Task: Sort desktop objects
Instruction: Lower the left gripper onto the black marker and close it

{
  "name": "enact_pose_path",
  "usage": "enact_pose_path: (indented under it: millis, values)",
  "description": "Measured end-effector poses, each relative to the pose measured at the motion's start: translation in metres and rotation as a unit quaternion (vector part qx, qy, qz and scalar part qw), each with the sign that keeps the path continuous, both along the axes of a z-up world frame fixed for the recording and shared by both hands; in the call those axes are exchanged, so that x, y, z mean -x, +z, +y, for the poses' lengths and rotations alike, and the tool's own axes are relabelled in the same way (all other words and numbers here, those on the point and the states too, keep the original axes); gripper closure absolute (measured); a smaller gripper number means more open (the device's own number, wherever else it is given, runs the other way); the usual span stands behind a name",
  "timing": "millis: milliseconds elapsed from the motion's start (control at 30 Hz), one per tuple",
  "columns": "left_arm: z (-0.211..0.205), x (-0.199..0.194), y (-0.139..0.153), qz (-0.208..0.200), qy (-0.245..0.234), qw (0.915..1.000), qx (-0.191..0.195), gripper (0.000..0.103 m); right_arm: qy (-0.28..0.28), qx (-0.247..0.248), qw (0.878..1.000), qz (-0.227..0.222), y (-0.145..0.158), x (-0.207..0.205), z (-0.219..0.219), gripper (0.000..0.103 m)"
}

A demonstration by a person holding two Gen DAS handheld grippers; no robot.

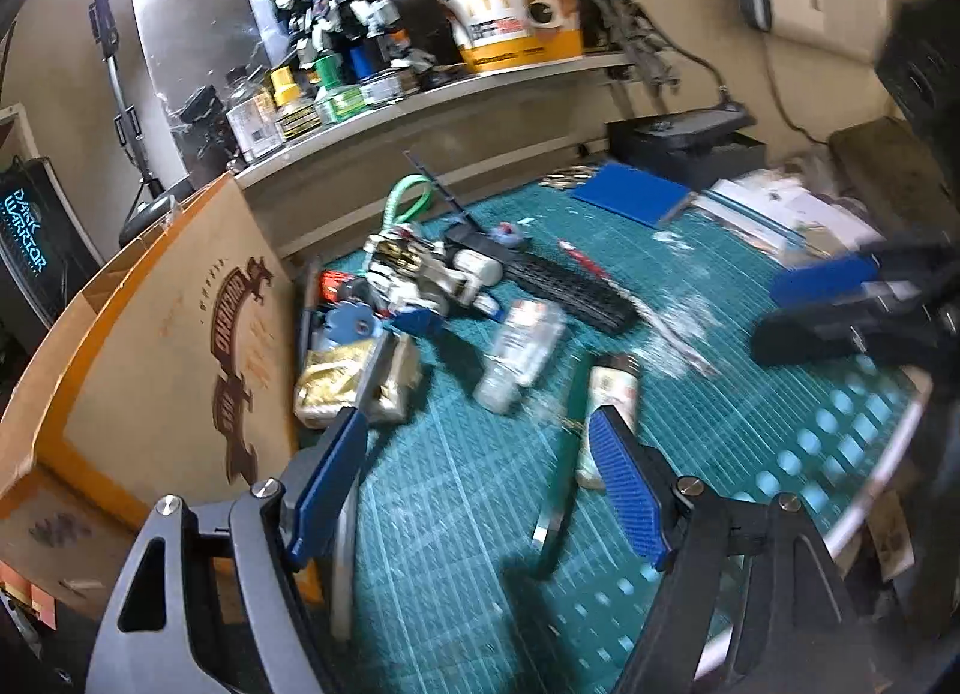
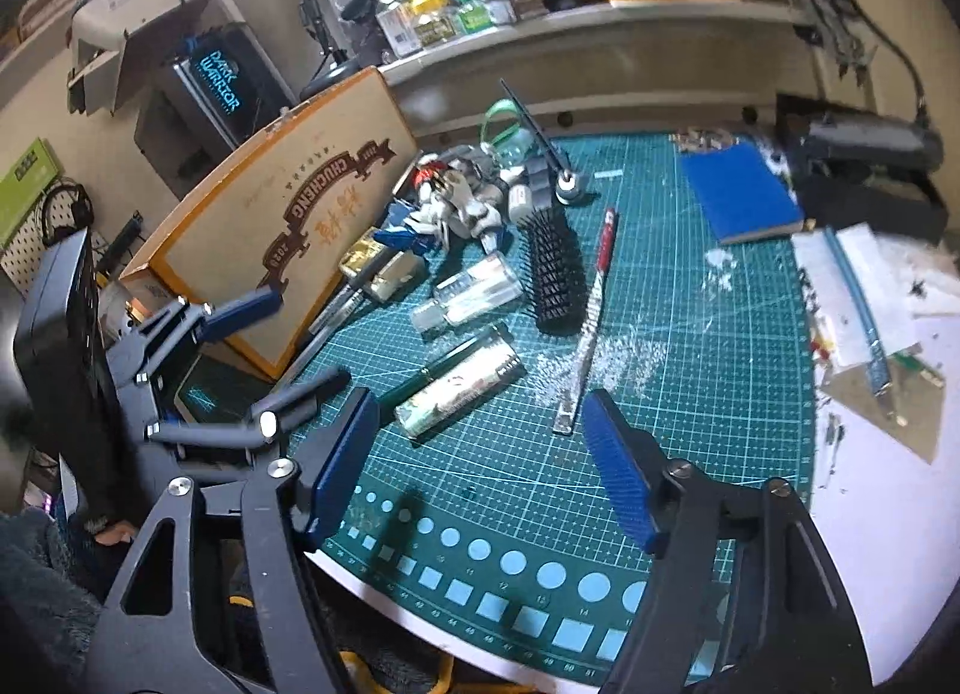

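Both claws hang released above a green cutting mat on the table, and neither grasps anything. The left claw has its blue pads spread wide over the mat's near left part, close to a cardboard box that stands at the mat's left edge. The right claw is spread just as wide over the mat's front, above its printed circles and squares.

The things to sort lie in a loose heap toward the back left of the mat. A toy robot lies on its side near the box. In front of it are a gold-wrapped packet, a clear bottle on its side, and a long green box nearest the right claw. A black hairbrush lies beside the bottle, with a red-tipped craft knife just to its right. A blue notebook sits well apart at the back right.
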State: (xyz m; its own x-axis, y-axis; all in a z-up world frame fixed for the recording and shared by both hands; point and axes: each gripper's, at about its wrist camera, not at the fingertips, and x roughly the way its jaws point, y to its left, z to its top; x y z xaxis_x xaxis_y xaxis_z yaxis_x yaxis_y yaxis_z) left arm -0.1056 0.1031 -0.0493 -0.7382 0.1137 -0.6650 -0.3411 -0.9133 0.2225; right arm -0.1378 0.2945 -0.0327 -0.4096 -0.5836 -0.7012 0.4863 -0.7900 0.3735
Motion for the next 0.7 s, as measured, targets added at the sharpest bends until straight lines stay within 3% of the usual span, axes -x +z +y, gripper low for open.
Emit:
enact_pose_path:
  millis: [333,433,567,633,700]
  values:
    - [-0.019,0.06,-0.018,-0.043,0.043,0.998,-0.015,0.028,0.018,0.05,0.999,-0.014,-0.016,0.014,0.014,0.035]
    - [-0.021,0.068,-0.024,-0.064,0.047,0.9966,-0.02,0.039,0.019,0.062,0.998,-0.02,-0.019,0.017,0.017,0.035]
    - [-0.024,0.08,-0.033,-0.092,0.052,0.994,-0.028,0.073,0.02,0.067,0.997,-0.027,-0.025,0.019,0.021,0.035]
    - [-0.025,0.082,-0.035,-0.108,0.049,0.9922,-0.039,0.083,0.017,0.069,0.997,-0.031,-0.028,0.021,0.023,0.035]
    - [-0.025,0.079,-0.033,-0.13,0.035,0.9888,-0.064,0.086,0.015,0.07,0.997,-0.034,-0.03,0.023,0.024,0.035]
